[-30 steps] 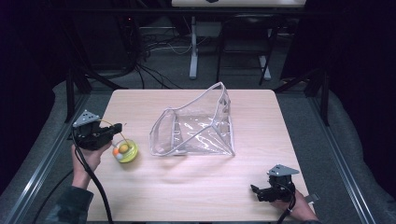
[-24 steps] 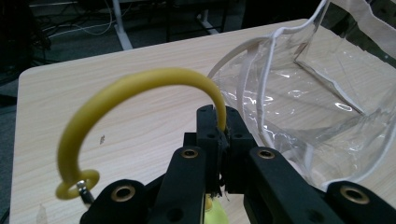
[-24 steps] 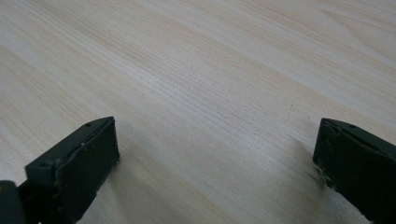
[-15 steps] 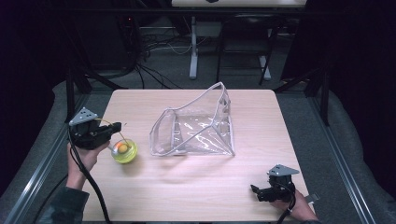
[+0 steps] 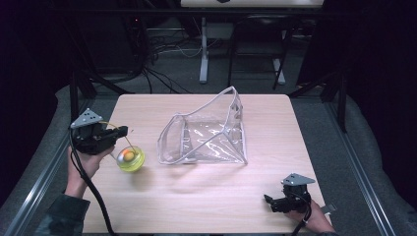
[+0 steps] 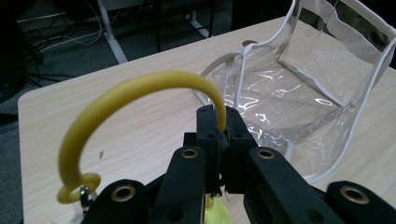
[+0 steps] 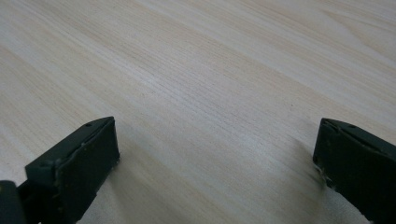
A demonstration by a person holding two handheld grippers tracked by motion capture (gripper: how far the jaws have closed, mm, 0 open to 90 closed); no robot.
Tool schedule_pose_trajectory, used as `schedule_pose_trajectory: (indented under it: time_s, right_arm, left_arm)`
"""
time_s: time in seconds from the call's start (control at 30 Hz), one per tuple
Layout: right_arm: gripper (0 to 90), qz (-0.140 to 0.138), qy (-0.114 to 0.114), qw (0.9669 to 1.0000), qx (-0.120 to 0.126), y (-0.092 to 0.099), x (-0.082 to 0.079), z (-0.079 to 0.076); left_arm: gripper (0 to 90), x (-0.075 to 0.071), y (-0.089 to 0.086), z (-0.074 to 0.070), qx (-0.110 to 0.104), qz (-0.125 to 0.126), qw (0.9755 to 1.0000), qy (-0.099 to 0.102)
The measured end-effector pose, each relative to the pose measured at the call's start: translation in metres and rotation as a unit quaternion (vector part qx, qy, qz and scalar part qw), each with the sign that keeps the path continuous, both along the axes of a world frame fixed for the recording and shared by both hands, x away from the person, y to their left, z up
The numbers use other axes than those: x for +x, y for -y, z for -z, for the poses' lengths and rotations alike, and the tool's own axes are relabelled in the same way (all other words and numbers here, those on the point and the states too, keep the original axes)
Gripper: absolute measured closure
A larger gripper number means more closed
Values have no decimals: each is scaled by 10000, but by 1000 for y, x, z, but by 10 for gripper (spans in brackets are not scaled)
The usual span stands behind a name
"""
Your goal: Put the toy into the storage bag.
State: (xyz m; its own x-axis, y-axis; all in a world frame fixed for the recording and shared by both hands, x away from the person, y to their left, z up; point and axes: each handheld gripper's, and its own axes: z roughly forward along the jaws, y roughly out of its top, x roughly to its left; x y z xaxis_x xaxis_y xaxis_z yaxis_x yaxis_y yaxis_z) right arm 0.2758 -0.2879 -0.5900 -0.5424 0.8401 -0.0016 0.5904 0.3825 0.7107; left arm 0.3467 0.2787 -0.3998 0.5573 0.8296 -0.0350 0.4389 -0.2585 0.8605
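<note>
The left hand-held gripper (image 5: 117, 133) has risen near the desk's left edge, and the yellow ball (image 5: 130, 158) now hangs from it clear of the wood, so the lift looks done and the open clear bag (image 5: 206, 135) at mid-desk is likely next. The left gripper view shows the jaws clamped on the ball's yellow loop (image 6: 140, 88). The right hand-held gripper (image 5: 269, 202) rests wide open at the front right corner.
</note>
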Motion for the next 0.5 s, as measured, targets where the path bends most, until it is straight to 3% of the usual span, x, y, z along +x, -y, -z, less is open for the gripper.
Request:
schedule_pose_trajectory:
  time_s: [0.5]
  right_arm:
    - [0, 1, -1, 10000, -5, 0, 0, 0]
  left_arm:
    - [882, 2, 7, -25, 116, 159, 9997, 133]
